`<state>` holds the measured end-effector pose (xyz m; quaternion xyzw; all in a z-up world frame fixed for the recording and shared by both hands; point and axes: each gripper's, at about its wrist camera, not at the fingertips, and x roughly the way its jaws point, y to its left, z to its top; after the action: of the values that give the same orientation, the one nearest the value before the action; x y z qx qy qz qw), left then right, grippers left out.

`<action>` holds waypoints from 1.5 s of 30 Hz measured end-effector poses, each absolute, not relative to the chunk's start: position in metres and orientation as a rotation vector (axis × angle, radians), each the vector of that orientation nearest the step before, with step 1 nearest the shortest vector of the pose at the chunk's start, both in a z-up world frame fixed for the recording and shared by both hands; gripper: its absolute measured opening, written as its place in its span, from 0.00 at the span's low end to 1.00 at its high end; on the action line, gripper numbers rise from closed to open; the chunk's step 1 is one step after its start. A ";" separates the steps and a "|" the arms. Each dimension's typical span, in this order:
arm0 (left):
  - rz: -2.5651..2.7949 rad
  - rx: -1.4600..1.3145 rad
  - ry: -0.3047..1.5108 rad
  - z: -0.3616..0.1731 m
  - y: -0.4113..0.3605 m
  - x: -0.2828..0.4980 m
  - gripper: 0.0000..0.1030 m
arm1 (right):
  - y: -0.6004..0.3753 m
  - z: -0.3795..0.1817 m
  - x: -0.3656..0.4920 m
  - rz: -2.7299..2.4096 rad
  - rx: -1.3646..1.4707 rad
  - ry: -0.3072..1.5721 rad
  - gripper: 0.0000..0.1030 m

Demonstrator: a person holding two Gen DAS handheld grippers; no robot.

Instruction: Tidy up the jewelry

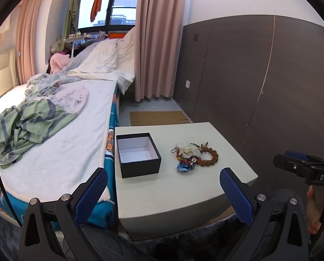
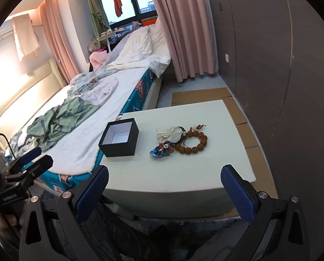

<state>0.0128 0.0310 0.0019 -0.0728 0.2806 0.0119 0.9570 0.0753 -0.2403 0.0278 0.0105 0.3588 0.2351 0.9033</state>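
Reading "DAS" on my right gripper (image 1: 292,165), I hold both jaws spread wide and empty before the tangled heap of beaded bracelets (image 1: 193,155) beside the open black white-lined box (image 1: 138,154).

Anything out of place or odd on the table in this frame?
The jewelry lies in one overlapping heap on the pale table, beside the open black box, which is empty. The brown bead bracelet touches the white flower piece. Nothing looks spilled or damaged. Both grippers, left and right, are open and empty.
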 end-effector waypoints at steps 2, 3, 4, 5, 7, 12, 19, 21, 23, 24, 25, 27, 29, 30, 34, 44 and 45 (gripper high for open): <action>0.022 -0.164 0.576 0.000 0.037 0.022 0.99 | -0.237 0.025 0.089 0.490 0.015 0.765 1.00; 0.023 -0.172 0.579 -0.001 0.039 0.025 0.99 | -0.236 0.024 0.097 0.490 0.014 0.780 1.00; 0.023 -0.187 0.582 -0.002 0.043 0.030 0.99 | -0.235 0.022 0.104 0.494 0.017 0.794 1.00; 0.020 -0.197 0.587 -0.003 0.046 0.033 0.98 | -0.233 0.021 0.111 0.502 0.020 0.805 1.00; 0.014 -0.211 0.601 -0.006 0.050 0.042 0.96 | -0.228 0.019 0.126 0.520 0.016 0.825 1.00; -0.004 -0.237 0.644 -0.011 0.058 0.067 0.88 | -0.207 0.011 0.159 0.556 -0.027 0.873 0.94; 0.001 -0.268 0.689 -0.016 0.073 0.095 0.86 | -0.175 -0.005 0.197 0.591 -0.142 0.925 0.89; 0.009 -0.276 0.696 -0.017 0.078 0.100 0.83 | -0.169 -0.010 0.208 0.604 -0.161 0.948 0.83; 0.019 -0.280 0.706 -0.019 0.082 0.108 0.82 | -0.162 -0.016 0.219 0.613 -0.181 0.973 0.80; 0.024 -0.280 0.710 -0.020 0.084 0.110 0.81 | -0.159 -0.018 0.224 0.616 -0.192 0.983 0.80; 0.027 -0.280 0.713 -0.020 0.086 0.112 0.81 | -0.153 -0.022 0.231 0.628 -0.206 0.995 0.80; 0.034 -0.279 0.722 -0.023 0.088 0.117 0.79 | -0.145 -0.029 0.240 0.640 -0.226 1.011 0.80; 0.036 -0.284 0.732 -0.026 0.092 0.123 0.79 | -0.139 -0.038 0.252 0.630 -0.236 1.019 0.76; 0.039 -0.287 0.737 -0.028 0.094 0.125 0.78 | -0.136 -0.044 0.260 0.629 -0.233 1.029 0.72; 0.076 -0.288 0.765 -0.036 0.101 0.138 0.74 | -0.129 -0.068 0.282 0.636 -0.173 1.072 0.67; 0.043 -0.252 0.812 -0.043 0.092 0.188 0.72 | -0.127 -0.107 0.320 0.631 -0.109 1.170 0.27; 0.043 -0.246 0.820 -0.044 0.090 0.194 0.72 | -0.129 -0.110 0.323 0.638 -0.088 1.191 0.06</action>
<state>0.1939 0.0902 -0.0442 -0.1191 0.3978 0.0207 0.9095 0.3232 -0.1294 -0.1102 -0.0409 0.5512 0.2951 0.7794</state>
